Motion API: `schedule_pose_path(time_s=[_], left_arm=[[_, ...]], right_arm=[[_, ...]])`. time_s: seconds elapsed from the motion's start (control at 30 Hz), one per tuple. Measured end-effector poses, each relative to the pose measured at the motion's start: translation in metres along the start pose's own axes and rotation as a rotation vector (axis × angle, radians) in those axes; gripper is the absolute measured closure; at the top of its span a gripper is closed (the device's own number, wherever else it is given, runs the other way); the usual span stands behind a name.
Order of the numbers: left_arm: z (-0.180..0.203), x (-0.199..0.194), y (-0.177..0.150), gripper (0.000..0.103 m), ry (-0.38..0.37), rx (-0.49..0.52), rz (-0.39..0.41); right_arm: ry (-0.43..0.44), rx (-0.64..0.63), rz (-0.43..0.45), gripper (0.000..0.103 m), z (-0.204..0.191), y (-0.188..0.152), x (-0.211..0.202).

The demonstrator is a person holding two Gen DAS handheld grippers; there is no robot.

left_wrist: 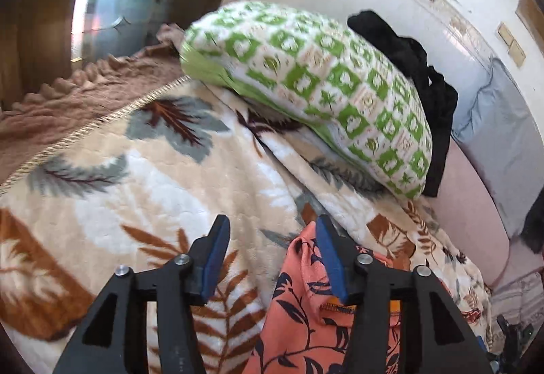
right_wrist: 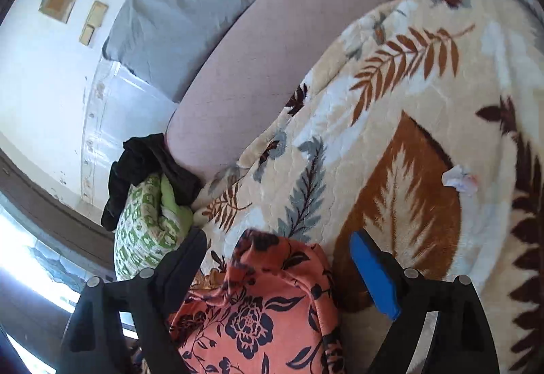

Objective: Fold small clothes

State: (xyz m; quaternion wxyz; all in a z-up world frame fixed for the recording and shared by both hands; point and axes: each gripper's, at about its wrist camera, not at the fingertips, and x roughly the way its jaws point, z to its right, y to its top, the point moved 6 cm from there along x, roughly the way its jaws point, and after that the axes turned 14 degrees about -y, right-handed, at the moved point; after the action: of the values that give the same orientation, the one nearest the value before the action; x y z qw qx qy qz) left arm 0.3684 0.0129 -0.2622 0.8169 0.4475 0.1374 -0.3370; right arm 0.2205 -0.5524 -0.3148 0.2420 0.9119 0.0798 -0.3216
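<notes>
A bed spread with a cream plush blanket (left_wrist: 142, 176) printed with rust, grey and dark-brown leaves carries everything here. In the left wrist view, a brown fuzzy throw with a scalloped edge (left_wrist: 68, 95) lies along the blanket's far left edge, beside a window bright with daylight. Toward the blanket's far edge rests a plump white pillow patterned with green squares (left_wrist: 316, 81), and a crumpled black garment (left_wrist: 418, 74) is draped against its far side, next to a pink sheet (left_wrist: 476, 214) and a pale grey pillow (left_wrist: 489, 115) at the wall.

At the blanket's near edge lies the coral-orange garment printed with dark-navy flowers and vines (left_wrist: 306, 312). The left gripper (left_wrist: 272, 258) hangs over it with its blue-padded jaws parted and released; the right-hand pad sits just at the cloth's upper edge (whether it touches cannot be told), while the other stands over bare blanket.

In the right wrist view, the same floral garment (right_wrist: 258, 306) is bunched in a soft heap at the blanket's near edge, between the spread fingers of the right gripper (right_wrist: 278, 255). These jaws stand wide and released, neither pad pressing the cloth. The green-patterned pillow (right_wrist: 142, 234) and black garment (right_wrist: 146, 166) sit at the left, and a small crumpled white scrap (right_wrist: 459, 178) lies on the blanket toward its right edge.
</notes>
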Motion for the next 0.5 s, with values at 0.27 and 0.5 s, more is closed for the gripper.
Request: schedule_pose_path(time_s=[0.27, 0.5], left_arm=[[0.016, -0.017, -0.087, 0.031, 0.112, 0.044, -0.200], [-0.006, -0.005, -0.096, 0.031, 0.133, 0.058, -0.294]], right_arm=[[-0.044, -0.679, -0.245, 0.056, -0.166, -0.145, 0.006], [-0.069, -0.918, -0.377, 0.066, -0.251, -0.250, 0.093]])
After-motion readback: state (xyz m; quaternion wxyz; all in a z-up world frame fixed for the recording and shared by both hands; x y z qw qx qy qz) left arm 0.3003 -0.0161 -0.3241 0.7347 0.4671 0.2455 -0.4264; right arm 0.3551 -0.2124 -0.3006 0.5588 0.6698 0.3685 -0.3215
